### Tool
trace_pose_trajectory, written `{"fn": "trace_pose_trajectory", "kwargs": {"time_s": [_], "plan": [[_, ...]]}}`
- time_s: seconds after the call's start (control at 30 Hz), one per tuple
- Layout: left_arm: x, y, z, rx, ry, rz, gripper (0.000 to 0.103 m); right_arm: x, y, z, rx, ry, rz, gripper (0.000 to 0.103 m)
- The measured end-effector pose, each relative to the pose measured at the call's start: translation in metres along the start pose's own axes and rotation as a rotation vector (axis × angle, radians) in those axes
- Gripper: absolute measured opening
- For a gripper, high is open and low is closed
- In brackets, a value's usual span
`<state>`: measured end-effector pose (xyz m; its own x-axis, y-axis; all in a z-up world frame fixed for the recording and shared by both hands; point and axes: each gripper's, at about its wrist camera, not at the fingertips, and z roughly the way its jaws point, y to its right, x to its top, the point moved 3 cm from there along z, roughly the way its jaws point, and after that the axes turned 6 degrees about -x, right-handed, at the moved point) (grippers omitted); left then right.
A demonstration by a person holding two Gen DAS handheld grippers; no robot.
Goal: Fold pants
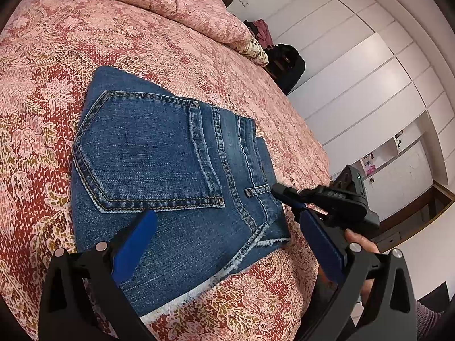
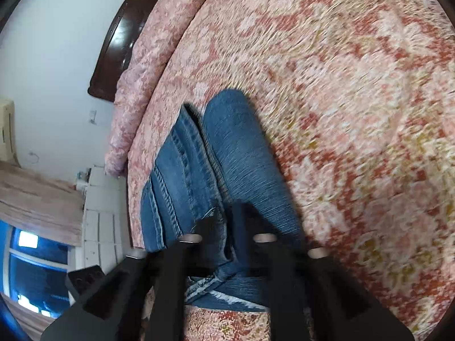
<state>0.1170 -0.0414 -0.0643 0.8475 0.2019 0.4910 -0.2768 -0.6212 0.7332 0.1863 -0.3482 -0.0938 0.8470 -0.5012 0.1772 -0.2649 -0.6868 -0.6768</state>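
Blue denim pants [image 1: 159, 164] lie folded into a compact stack on the pink floral bedspread [image 1: 57, 56], back pocket up, frayed hems toward me. My left gripper [image 1: 224, 227] is open, its blue-padded fingers [image 1: 133, 244] spread above the near part of the stack, holding nothing. My right gripper [image 1: 280, 191] shows in the left wrist view at the stack's right edge, near the belt loop. In the right wrist view the pants [image 2: 244, 153] lie edge-on, and the right gripper [image 2: 224, 216] has its dark fingers close together over the denim; the view is blurred and the grip is unclear.
A rolled pink quilt [image 1: 176, 2] lies along the head of the bed. Dark bags and clothes [image 1: 284, 62] sit beyond the bed's far corner. White wardrobe doors [image 1: 369, 79] fill the right. The bed edge [image 1: 310, 258] runs close by on the right.
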Motion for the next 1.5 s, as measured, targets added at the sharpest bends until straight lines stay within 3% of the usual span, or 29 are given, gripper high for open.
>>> {"fn": "trace_pose_trajectory", "kwargs": {"time_s": [0.03, 0.2, 0.37, 0.43, 0.47, 0.57, 0.7, 0.77, 0.93, 1.17, 1.37, 1.5], "plan": [[0.001, 0.000, 0.001, -0.001, 0.000, 0.000, 0.101, 0.002, 0.002, -0.005, 0.048, 0.018, 0.021, 0.055], [0.000, -0.002, 0.003, 0.004, 0.002, 0.001, 0.101, 0.003, -0.007, 0.000, 0.038, -0.023, -0.049, 0.055], [0.000, -0.002, 0.004, 0.008, -0.006, 0.007, 0.101, 0.000, -0.022, 0.021, -0.048, -0.077, -0.152, 0.054], [0.001, -0.003, 0.004, 0.007, -0.007, 0.005, 0.101, -0.005, -0.031, 0.027, -0.043, -0.109, -0.221, 0.022], [0.001, -0.004, 0.004, 0.006, -0.007, 0.003, 0.101, -0.008, -0.037, 0.029, -0.059, -0.112, -0.277, 0.018], [0.001, -0.005, 0.005, 0.011, -0.005, 0.004, 0.101, -0.015, -0.055, 0.030, -0.095, -0.118, -0.415, 0.015], [0.002, -0.002, 0.006, 0.029, -0.010, 0.014, 0.101, -0.012, -0.072, 0.027, -0.139, -0.107, -0.487, 0.012], [0.003, 0.002, 0.008, 0.046, -0.015, 0.033, 0.101, -0.012, -0.084, 0.017, -0.113, -0.079, -0.505, 0.010], [0.004, 0.020, 0.009, 0.007, -0.014, 0.086, 0.101, -0.008, -0.086, -0.019, -0.061, -0.017, -0.497, 0.009], [-0.002, 0.038, 0.031, 0.000, -0.087, 0.174, 0.101, -0.011, -0.016, -0.028, -0.114, 0.008, -0.354, 0.009], [0.002, 0.019, 0.036, 0.030, -0.074, 0.095, 0.100, -0.018, 0.011, -0.002, -0.087, 0.011, -0.207, 0.009], [0.006, 0.015, 0.026, 0.031, -0.057, 0.060, 0.100, -0.021, -0.008, -0.011, -0.061, 0.022, -0.249, 0.009]]}}
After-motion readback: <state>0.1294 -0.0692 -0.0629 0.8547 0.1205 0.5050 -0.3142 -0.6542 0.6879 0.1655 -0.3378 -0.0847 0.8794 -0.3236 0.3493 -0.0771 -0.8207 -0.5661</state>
